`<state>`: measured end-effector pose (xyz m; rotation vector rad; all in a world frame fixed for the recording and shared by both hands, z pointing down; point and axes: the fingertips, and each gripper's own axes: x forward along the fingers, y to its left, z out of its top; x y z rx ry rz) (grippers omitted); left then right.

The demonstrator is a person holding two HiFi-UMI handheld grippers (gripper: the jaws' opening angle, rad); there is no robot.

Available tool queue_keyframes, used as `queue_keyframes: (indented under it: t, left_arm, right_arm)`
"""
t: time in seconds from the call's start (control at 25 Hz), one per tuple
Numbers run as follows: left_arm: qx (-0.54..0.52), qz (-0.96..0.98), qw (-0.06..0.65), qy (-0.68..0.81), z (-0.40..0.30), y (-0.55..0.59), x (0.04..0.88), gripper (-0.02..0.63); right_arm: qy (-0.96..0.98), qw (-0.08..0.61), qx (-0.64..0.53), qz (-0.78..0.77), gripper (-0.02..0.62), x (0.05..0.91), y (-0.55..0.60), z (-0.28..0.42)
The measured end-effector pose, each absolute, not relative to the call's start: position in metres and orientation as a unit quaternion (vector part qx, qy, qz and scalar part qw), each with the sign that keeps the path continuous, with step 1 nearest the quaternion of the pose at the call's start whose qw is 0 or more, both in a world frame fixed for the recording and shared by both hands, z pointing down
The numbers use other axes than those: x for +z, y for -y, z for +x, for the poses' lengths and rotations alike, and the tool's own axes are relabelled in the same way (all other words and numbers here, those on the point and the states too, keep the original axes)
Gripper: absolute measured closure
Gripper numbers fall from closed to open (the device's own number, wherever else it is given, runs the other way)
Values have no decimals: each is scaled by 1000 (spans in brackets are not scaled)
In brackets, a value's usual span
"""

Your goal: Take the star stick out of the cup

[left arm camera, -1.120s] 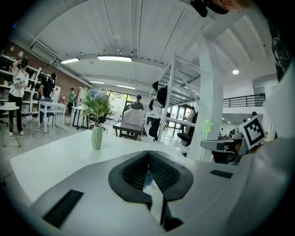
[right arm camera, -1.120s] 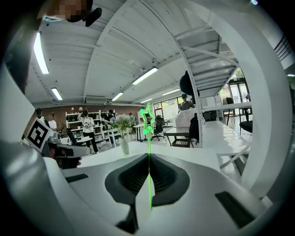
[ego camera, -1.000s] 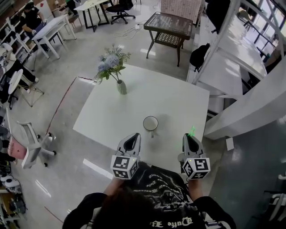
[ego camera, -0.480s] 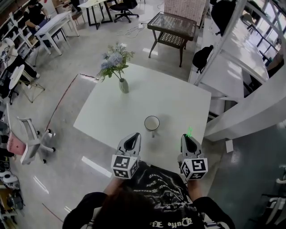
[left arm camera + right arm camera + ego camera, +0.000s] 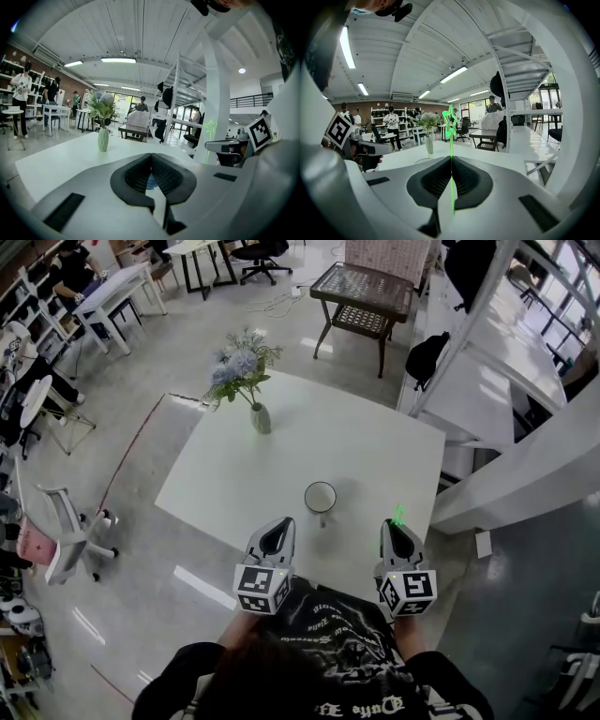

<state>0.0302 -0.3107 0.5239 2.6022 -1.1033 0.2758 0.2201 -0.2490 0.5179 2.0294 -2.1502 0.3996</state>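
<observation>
The green star stick stands upright between the pads of my right gripper, which is shut on its thin shaft. In the head view the star shows just past my right gripper, above the table's near right edge and to the right of the white cup. The cup stands on the white table with nothing visible in it. My left gripper hangs at the near edge, left of the cup, and its jaws are shut on nothing. The left gripper view also shows the star.
A pale green vase with blue flowers stands at the table's far left. A dark wicker side table and a white shelf frame lie beyond and to the right. Office chairs and people at desks are on the left.
</observation>
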Motion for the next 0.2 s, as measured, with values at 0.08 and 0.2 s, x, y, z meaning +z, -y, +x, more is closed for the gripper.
queue_keyframes:
  t: [0.08, 0.2]
  left_arm:
    - [96, 906, 151, 384, 30, 311, 525, 586]
    - [97, 906, 151, 383, 29, 313, 526, 586]
  right_arm:
    - [718, 79, 133, 678, 586, 518, 250, 220]
    - [718, 79, 134, 679, 586, 519, 252, 220]
